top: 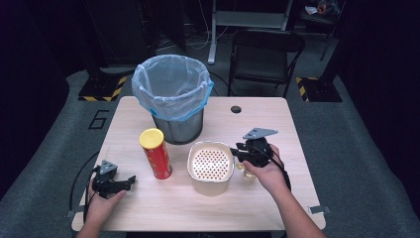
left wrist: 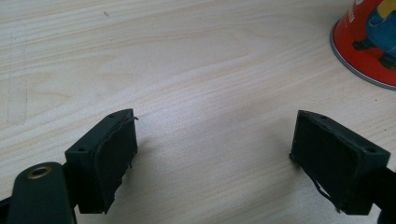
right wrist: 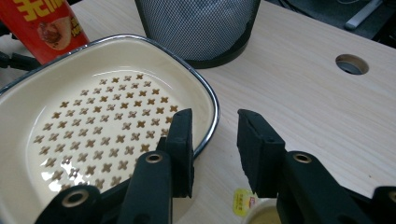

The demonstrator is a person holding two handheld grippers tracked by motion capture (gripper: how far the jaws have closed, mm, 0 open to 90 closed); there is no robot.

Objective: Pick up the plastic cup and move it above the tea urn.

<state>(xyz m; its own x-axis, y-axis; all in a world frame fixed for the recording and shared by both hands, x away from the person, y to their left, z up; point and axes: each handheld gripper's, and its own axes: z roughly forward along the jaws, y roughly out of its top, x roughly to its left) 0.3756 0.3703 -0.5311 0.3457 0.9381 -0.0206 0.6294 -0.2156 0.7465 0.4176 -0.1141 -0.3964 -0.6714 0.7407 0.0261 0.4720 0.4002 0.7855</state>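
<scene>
The whole surface (top: 257, 203) is seen from above and behind the person. The left gripper view is held low, facing the red can (left wrist: 369, 42). The can (right wrist: 44, 25) is shared with the close right gripper view.

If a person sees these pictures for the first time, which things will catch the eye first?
Probably the mesh waste bin with its pale blue bag, at the far side of the table. Next, the red can with a yellow lid standing upright in front of it, and the cream perforated dish to the can's right, beside the right gripper.
</scene>
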